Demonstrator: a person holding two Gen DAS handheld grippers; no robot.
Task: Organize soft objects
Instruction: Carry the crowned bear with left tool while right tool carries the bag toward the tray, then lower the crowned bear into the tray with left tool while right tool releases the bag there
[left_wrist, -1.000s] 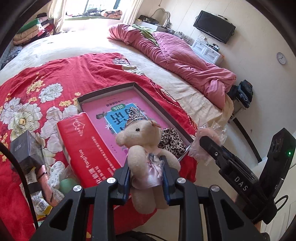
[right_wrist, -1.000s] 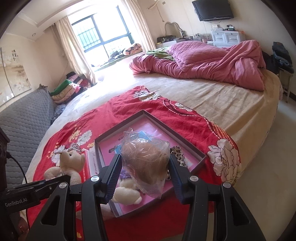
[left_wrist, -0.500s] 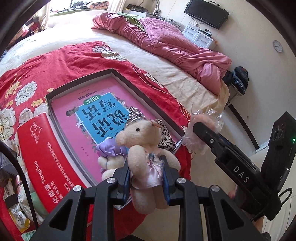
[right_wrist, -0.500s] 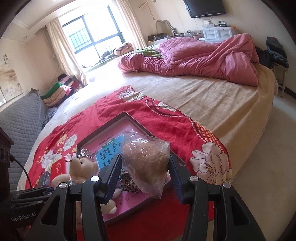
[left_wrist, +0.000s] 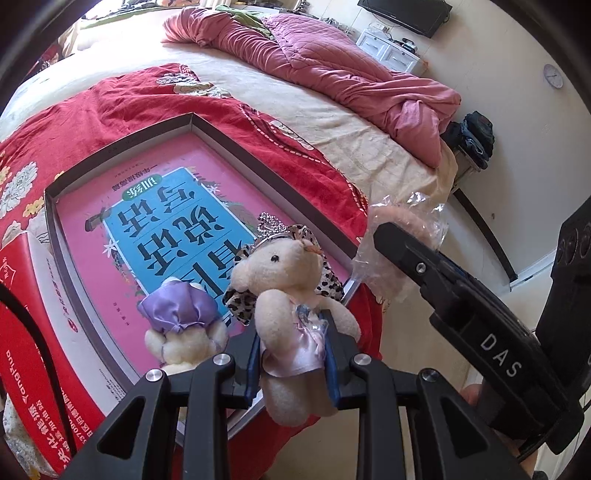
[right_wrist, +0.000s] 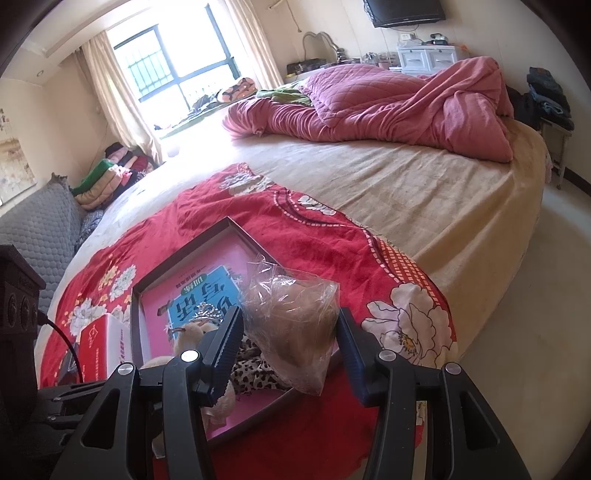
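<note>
My left gripper (left_wrist: 291, 354) is shut on a cream teddy bear in a pink dress (left_wrist: 288, 295), held above the near corner of a shallow dark-rimmed box (left_wrist: 207, 129) with a pink and blue book cover inside. A second bear in a purple dress (left_wrist: 181, 325) and a leopard-print cloth (left_wrist: 240, 302) lie in the box. My right gripper (right_wrist: 291, 350) is shut on a plush toy in a clear plastic bag (right_wrist: 295, 325), held above the box's near right corner (right_wrist: 258, 417). That bagged toy also shows in the left wrist view (left_wrist: 399, 243).
The box lies on a red floral cloth (right_wrist: 325, 243) near the bed's edge. A red and white carton (left_wrist: 37, 350) sits left of the box. A crumpled pink quilt (right_wrist: 399, 107) lies at the far side. Floor (right_wrist: 535, 332) lies to the right.
Both grippers have moved right along the bed with their toys. The left bear now hangs over the box's near corner; the purple-dressed bear has come into view.
</note>
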